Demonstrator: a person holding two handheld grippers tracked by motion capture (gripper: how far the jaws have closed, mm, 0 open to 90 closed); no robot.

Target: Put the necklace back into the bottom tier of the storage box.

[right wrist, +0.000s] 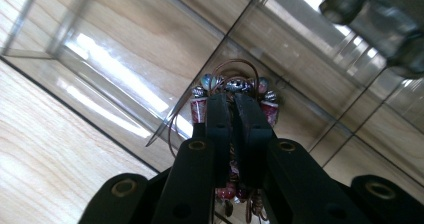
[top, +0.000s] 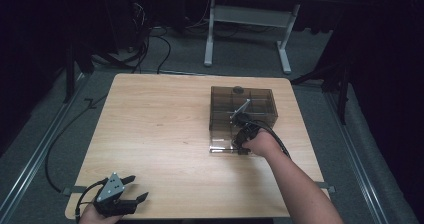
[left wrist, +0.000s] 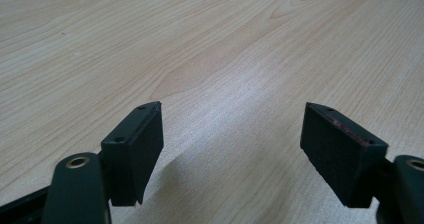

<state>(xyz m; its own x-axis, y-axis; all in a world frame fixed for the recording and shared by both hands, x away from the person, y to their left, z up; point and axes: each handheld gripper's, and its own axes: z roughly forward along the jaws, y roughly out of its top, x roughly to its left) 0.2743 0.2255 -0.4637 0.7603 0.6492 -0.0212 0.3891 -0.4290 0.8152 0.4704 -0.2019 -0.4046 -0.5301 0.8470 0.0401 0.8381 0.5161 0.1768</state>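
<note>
A dark transparent organizer box [top: 243,104] with inner dividers sits on the right half of the wooden table [top: 165,129]. My right gripper [top: 243,141] is at the box's near clear section. In the right gripper view its jaws are closed on a beaded wire bracelet [right wrist: 231,85] with red, blue and silver beads, held over a clear compartment [right wrist: 125,49]. My left gripper [top: 131,189] rests at the table's near left corner. Seen in the left gripper view, the left gripper [left wrist: 232,134] has its jaws wide apart with bare wood between them.
A round knob or latch [top: 238,89] sits on the box's far edge, shown as a grey blurred shape [right wrist: 380,14] in the right gripper view. Beyond the table stands a white desk frame [top: 247,34] and floor cables [top: 150,44]. A cable [top: 55,149] trails off the table's left side.
</note>
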